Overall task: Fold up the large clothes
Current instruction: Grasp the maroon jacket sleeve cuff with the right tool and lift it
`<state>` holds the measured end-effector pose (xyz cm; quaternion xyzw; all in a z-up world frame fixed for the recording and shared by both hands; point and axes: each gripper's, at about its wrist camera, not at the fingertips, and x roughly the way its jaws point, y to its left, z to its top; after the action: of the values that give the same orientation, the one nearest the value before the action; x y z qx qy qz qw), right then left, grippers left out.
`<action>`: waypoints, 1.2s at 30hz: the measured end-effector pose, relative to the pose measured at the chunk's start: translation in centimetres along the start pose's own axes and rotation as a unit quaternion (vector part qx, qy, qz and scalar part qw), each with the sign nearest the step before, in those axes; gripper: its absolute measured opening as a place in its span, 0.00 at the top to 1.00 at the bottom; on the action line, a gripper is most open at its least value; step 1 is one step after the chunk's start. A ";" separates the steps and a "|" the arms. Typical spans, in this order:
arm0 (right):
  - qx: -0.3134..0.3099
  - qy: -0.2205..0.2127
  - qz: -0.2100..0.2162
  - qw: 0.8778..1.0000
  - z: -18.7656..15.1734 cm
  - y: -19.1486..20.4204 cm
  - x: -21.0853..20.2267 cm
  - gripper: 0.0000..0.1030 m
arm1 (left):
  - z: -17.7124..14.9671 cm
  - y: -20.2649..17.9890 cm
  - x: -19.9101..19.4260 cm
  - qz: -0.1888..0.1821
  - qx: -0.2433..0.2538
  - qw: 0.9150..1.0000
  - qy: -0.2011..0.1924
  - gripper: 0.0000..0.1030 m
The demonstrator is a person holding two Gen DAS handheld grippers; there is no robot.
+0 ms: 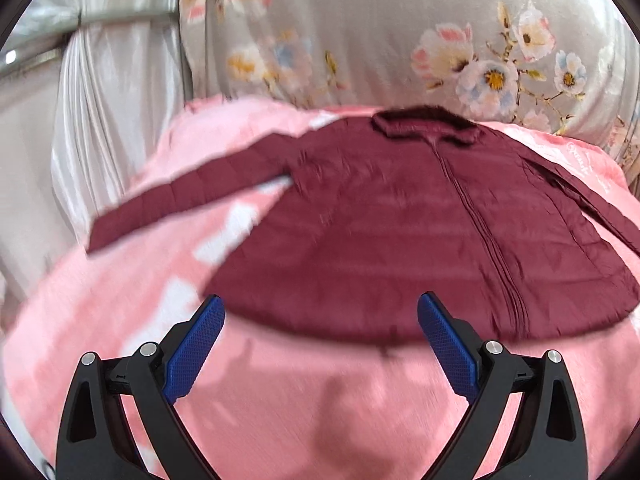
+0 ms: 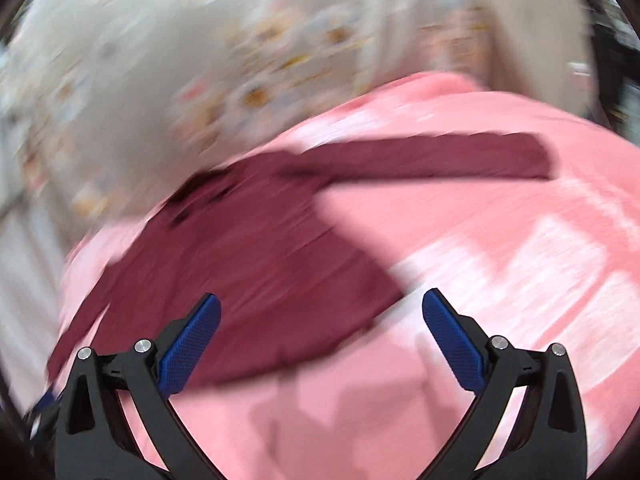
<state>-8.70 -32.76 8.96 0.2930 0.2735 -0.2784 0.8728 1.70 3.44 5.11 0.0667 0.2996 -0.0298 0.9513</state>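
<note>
Covering the bed, a pink blanket carries the maroon jacket, spread flat, sleeves out. Its hem lies just ahead of the left claw and right claw, both wide open, empty.

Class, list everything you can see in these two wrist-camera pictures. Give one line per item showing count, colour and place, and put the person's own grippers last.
jacket: one, maroon, spread flat and zipped on the blanket, collar away from the cameras, both sleeves out to the sides.
blanket: one, pink with white patches, lying under the jacket.
floral bedding: one, grey with pink, white and blue flowers, beyond the jacket's collar.
curtain: one, pale silvery, at far left in the left wrist view.
left gripper: one, black with blue pads, open, at the jacket's hem, holding nothing.
right gripper: one, black with blue pads, open, near the hem's corner, holding nothing.
</note>
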 end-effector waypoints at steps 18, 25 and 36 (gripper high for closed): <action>0.225 0.028 -0.107 0.968 9.9 -19.2 13.0 0.25 | -2.6 -2.3 4.9 -0.018 0.031 0.997 0.065 0.07; 0.243 0.037 -0.090 0.965 12.1 -19.4 16.0 0.92 | -2.7 -1.7 4.9 -0.027 0.013 0.997 0.067 0.07; -0.003 -0.057 0.086 0.995 20.8 6.8 13.7 0.94 | -2.7 -1.3 5.1 -0.031 0.002 0.997 0.073 0.07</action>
<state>11.72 -46.39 16.75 0.2961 0.1977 -0.2179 0.9087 4.27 2.50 -0.17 0.0610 0.3700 -0.0553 0.9254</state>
